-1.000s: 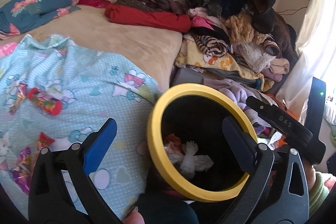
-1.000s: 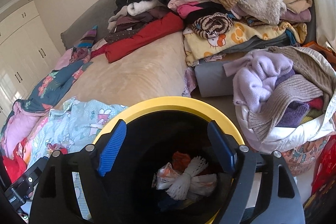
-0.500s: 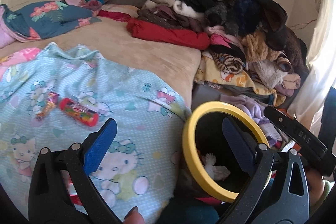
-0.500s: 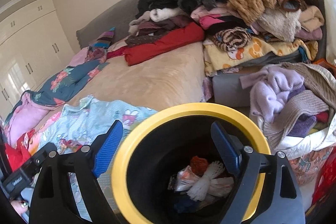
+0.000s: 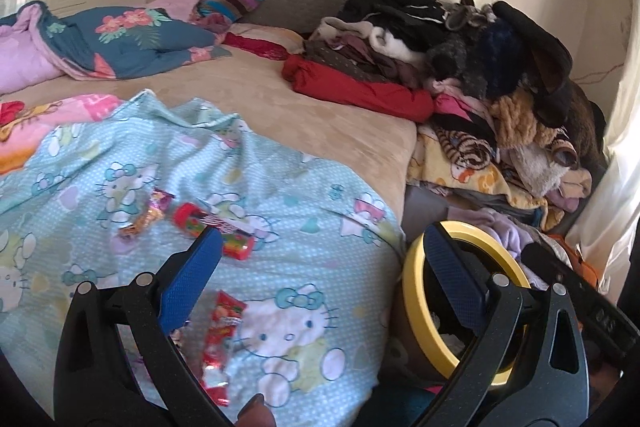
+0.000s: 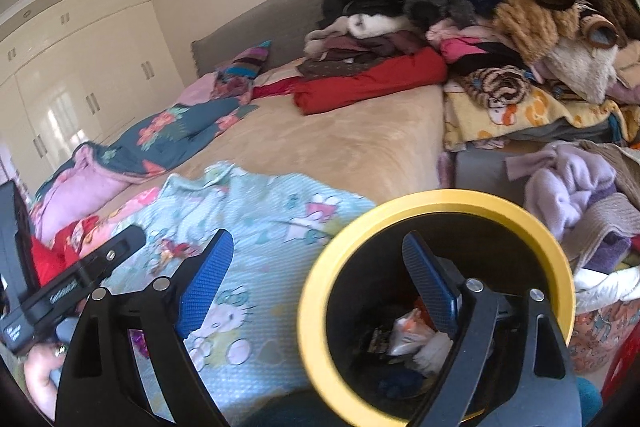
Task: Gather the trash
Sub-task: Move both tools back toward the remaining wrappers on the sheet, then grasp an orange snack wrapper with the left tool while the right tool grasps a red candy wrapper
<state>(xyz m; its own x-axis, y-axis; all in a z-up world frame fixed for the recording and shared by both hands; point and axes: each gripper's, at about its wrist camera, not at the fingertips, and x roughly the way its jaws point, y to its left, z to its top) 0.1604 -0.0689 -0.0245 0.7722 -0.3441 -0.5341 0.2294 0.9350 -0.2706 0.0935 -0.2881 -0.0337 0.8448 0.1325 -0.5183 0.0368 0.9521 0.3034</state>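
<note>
Red candy tube (image 5: 214, 230) lies on the light blue cartoon blanket (image 5: 280, 239) that covers the near part of the bed (image 5: 320, 115). Just beside it, on its left, lies a small colourful wrapper (image 5: 148, 217), and nearer to the camera a red and white wrapper (image 5: 218, 343) lies on the same blanket. The left gripper (image 5: 316, 259) hangs over this blanket with its blue pads wide apart, and nothing is between them.

At the edge of the bed stands a black bin with a yellow rim (image 6: 436, 199). Crumpled white and orange trash (image 6: 416, 339) lies at its bottom. The right gripper (image 6: 320, 267) has just been opening; its jaws are wide and empty, one pad over the blanket and the other over the mouth of the bin.

Behind, a red garment (image 5: 360, 91) and a high pile of clothes (image 5: 500, 67) fill the far right side of the bed.
</note>
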